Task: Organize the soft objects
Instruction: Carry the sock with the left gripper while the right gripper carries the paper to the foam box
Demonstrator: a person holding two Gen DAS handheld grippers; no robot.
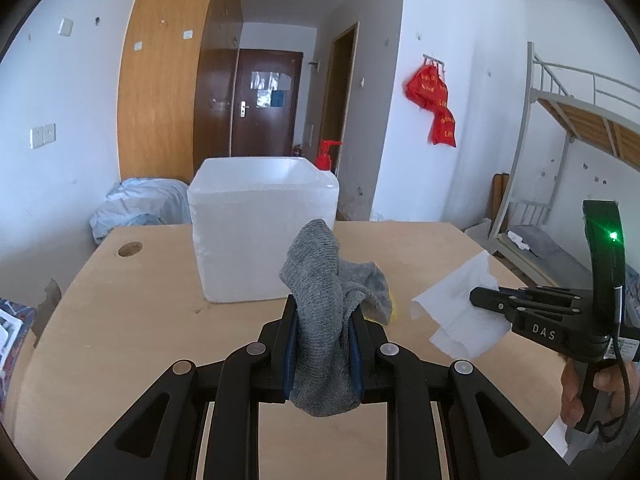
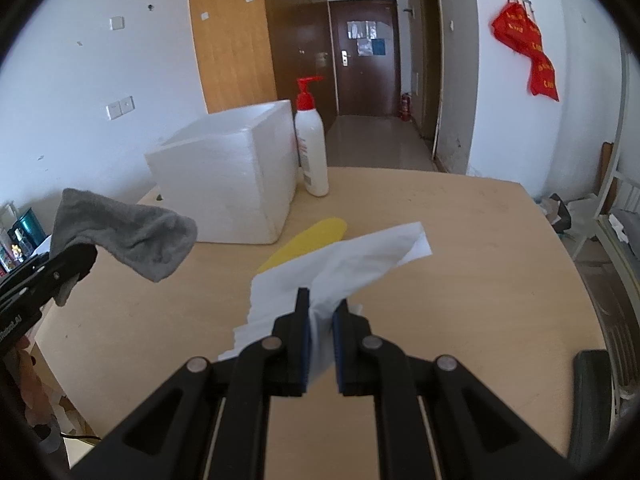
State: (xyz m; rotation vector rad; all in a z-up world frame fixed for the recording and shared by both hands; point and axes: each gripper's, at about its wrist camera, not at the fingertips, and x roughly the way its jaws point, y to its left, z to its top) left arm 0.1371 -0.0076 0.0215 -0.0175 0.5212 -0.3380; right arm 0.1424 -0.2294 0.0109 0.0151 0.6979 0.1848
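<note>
My left gripper is shut on a grey sock and holds it above the table, just in front of the white foam box. The sock and the left gripper also show at the left of the right wrist view. My right gripper is shut on a white tissue above the table. In the left wrist view the tissue hangs from the right gripper. A yellow soft item lies on the table by the box.
A white pump bottle with a red top stands behind the foam box. The wooden table has a round cable hole at the far left. A bunk bed frame stands to the right. A bundle of light cloth lies beyond the table.
</note>
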